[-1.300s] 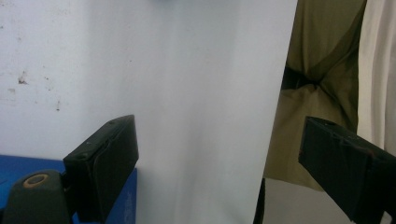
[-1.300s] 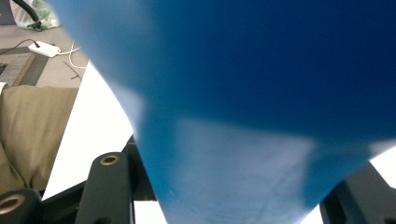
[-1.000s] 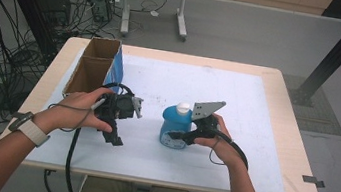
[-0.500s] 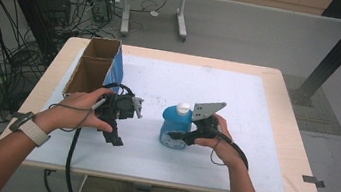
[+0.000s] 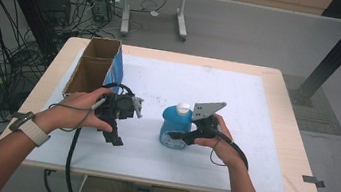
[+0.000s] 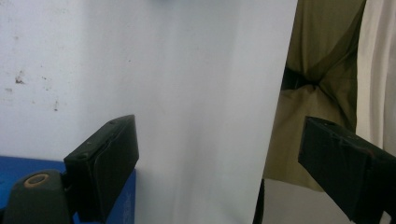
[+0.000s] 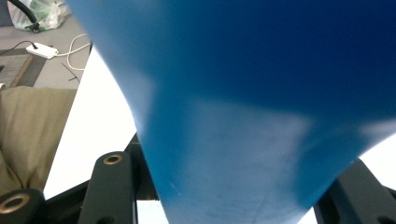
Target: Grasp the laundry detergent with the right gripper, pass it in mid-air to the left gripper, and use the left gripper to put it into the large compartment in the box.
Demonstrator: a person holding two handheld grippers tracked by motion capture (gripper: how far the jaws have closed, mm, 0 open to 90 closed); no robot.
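Now my right tongs (image 5: 176, 136) pinch the blue bottle (image 5: 175, 126) upright on the table (image 5: 261, 154); my left tongs (image 5: 117, 136) hang spread, empty, near the box (image 5: 92, 67).

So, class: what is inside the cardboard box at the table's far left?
The box stands open at the top, and the high view shows bare brown inner walls. Its bottom is hidden by the near wall, so anything lying low inside cannot be seen.
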